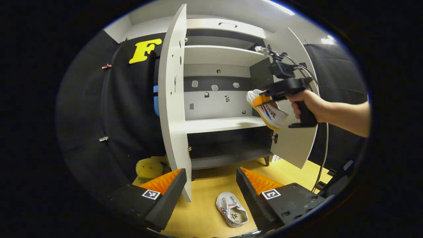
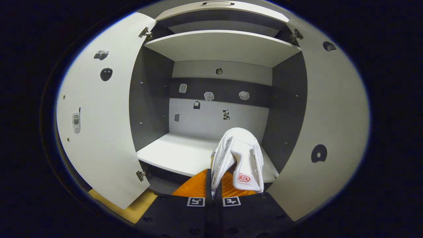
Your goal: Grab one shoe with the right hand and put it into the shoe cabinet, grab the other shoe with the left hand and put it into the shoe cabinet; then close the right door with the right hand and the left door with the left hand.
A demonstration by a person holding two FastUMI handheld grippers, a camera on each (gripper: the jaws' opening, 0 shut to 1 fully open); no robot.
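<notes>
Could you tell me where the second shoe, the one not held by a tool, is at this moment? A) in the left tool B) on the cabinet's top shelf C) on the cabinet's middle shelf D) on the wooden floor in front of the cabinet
D: the loose shoe lies on the wooden floor before the open shoe cabinet, between the open left tool's fingers, while the right tool grips the other shoe.

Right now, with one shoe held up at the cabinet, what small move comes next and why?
Probably ease the right hand-held gripper forward and lower the shoe onto the white middle shelf: the shoe hangs at the shelf's front edge, both doors open.
</notes>
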